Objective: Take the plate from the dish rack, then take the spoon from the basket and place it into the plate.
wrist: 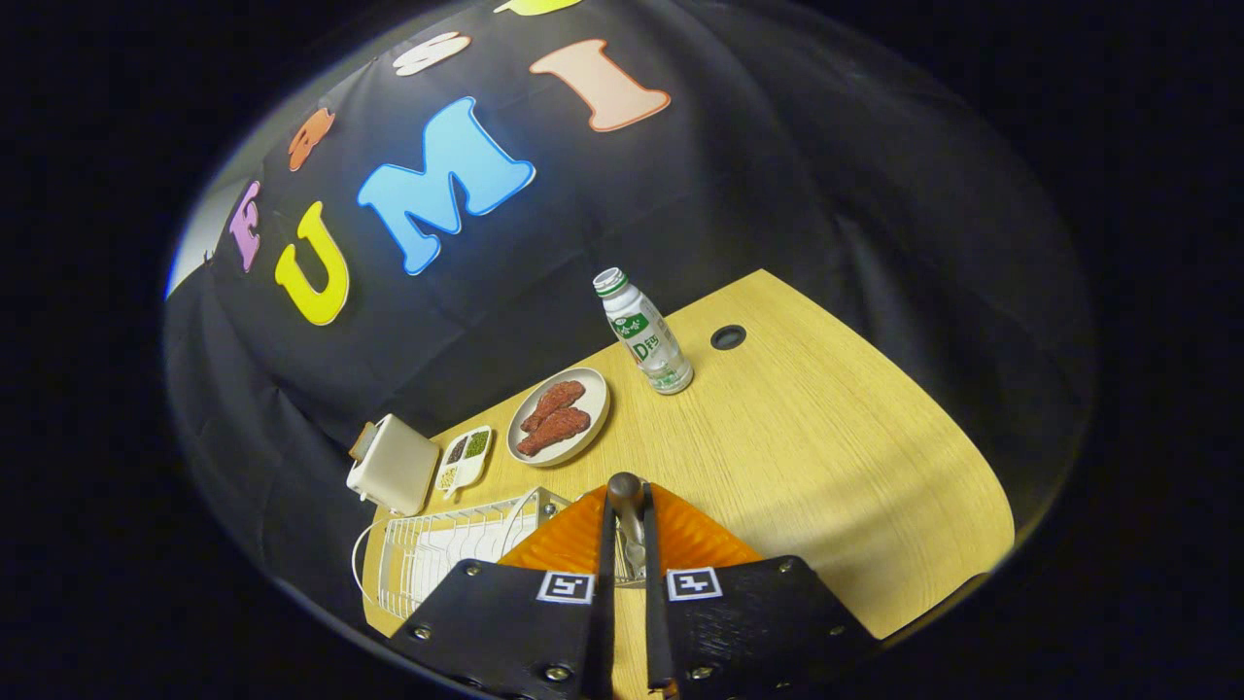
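Between close-set fingers (604,544): upright steel spoon (629,515)

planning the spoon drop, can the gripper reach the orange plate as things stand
Likely yes: the gripper, shut on the spoon, hangs right over the orange plate, with nothing between them.

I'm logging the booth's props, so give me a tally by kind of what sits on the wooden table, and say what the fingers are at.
Bottles: 1
Plates with food: 1
Divided snack trays: 1
Toasters: 1
Dish racks: 1
Orange plates: 1
Total: 6
The fingers are closed on a spoon over the orange plate.
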A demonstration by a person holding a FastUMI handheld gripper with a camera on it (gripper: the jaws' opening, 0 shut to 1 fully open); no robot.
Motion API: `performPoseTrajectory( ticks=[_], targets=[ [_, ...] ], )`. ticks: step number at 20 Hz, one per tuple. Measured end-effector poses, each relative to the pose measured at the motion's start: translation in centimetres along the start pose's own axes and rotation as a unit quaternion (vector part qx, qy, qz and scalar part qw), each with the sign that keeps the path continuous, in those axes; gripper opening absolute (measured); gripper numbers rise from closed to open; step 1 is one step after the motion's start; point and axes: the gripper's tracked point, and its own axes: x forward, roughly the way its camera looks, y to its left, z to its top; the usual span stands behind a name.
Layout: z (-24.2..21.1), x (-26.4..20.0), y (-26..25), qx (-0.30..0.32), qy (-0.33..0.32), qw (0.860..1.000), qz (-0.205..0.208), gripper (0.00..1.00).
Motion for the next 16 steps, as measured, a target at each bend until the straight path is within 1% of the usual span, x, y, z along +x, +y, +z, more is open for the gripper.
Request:
performPoseTrajectory(
  ticks=[3,5,7,10,13,16],
  targets=[
    [1.8,-1.1,0.8,0.0,-0.013,1.0,0.004,0.13],
    [3.2,-2.4,1.6,0.005,-0.022,1.0,0.014,0.13],
    [4.2,-3.5,2.7,0.007,-0.027,0.999,0.028,0.13],
    [5.4,-5.8,5.3,0.006,-0.027,0.998,0.062,0.13],
    [4.6,-6.9,8.4,-0.011,-0.013,0.996,0.092,0.13],
    [2.6,-8.3,12.2,-0.035,0.012,0.99,0.137,0.13]
  ],
)
